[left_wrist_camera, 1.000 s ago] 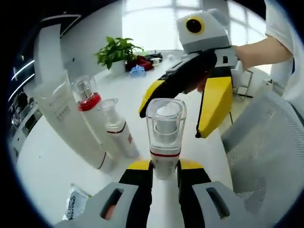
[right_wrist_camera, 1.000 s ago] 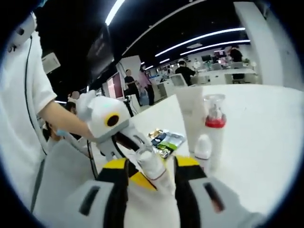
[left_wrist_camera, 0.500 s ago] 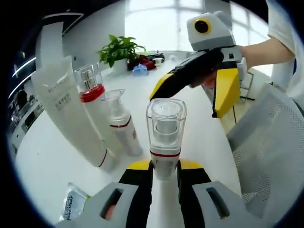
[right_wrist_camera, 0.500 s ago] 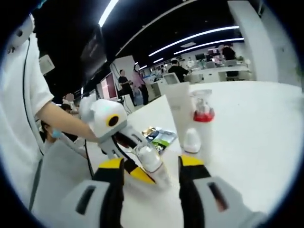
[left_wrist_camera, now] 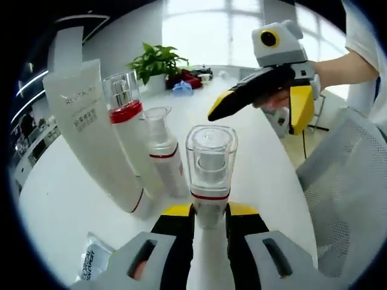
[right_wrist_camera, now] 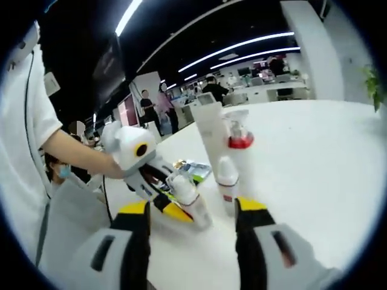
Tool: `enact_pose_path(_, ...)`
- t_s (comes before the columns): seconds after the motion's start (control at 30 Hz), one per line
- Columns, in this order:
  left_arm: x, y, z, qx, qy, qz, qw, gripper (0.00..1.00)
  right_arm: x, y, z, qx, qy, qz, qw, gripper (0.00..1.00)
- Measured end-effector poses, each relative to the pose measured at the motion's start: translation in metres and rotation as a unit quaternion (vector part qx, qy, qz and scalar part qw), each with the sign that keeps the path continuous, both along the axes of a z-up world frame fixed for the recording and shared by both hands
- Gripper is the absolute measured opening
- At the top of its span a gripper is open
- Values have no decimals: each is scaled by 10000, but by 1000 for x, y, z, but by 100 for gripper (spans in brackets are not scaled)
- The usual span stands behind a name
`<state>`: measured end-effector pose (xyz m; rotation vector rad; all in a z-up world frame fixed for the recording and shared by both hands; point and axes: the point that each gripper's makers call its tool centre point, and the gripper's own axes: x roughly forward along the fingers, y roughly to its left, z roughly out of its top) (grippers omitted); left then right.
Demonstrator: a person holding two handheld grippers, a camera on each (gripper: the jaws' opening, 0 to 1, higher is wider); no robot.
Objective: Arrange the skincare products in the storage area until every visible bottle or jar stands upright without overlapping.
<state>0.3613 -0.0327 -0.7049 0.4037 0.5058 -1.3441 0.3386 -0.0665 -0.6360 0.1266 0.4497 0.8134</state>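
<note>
Since the earlier frames, the right gripper (left_wrist_camera: 284,103) has been drawn away from the clear-capped bottle (left_wrist_camera: 211,175) and is now seen well apart from it, toward the far edge of the white surface (left_wrist_camera: 54,205), with its fingers spread and nothing between them. The clear-capped bottle is kept clamped at its base between the fingers of the left gripper (left_wrist_camera: 210,215), standing upright on the surface. Just beside this bottle, three other products are lined up: a small pump bottle (left_wrist_camera: 164,157), then a red-collared bottle (left_wrist_camera: 128,130), then a tall white tube (left_wrist_camera: 94,130), all upright and set close together. Flat sachets (left_wrist_camera: 94,263) are seen lying on the surface near the tube's foot. A potted plant (left_wrist_camera: 154,63) is placed far beyond the bottle.
</note>
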Motion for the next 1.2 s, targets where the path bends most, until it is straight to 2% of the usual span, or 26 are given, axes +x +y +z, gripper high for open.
enact_pose_path(0.53, 31, -1, 1, 27, -81, 139, 9999, 16, -1, -19, 1, -3, 23, -372, 9993, 59)
enact_pose_path(1.2, 40, -5, 2, 46, -174, -88, 9998, 16, 0, -22, 0, 32, 33, -471, 9989, 59)
